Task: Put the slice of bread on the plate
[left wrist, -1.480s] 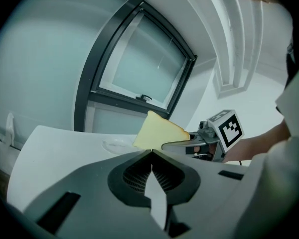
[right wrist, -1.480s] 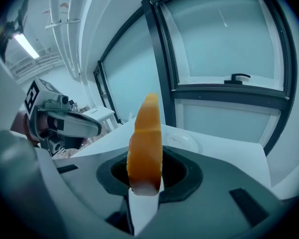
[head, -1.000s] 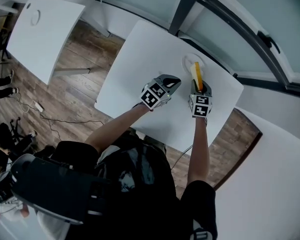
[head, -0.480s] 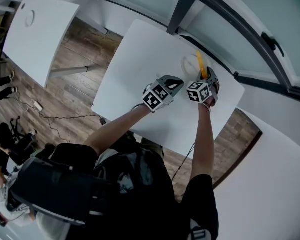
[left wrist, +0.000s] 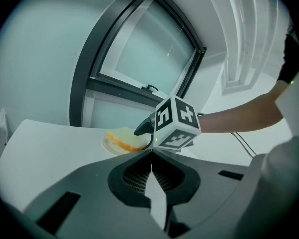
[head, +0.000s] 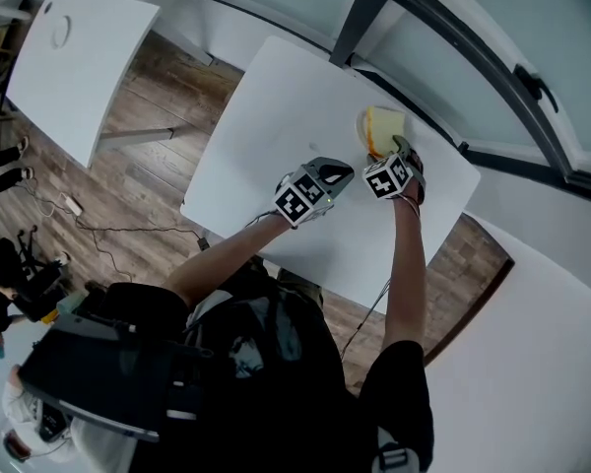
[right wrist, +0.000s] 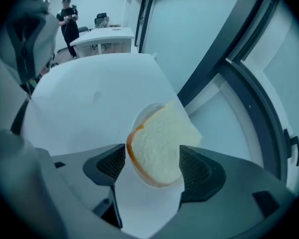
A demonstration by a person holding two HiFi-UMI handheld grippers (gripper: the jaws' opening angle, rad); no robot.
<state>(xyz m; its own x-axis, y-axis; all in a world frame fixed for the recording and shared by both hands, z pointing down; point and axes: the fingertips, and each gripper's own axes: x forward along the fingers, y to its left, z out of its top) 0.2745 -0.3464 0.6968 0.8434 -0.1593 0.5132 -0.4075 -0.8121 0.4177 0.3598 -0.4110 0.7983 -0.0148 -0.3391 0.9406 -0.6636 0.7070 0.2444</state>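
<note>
Right gripper, its jaws just opened wide, points down directly over the slice of bread. The slice lies flat on the plate, between the pads but clear of them. Left gripper, closed and empty, hangs farther off over the table.

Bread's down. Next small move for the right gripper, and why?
Probably lift the right gripper straight up and clear. Its jaws have just been opening and now stand apart on either side of the slice of bread, which lies flat on the plate with no pad pressing it. A sideways retreat might drag the slice.
</note>
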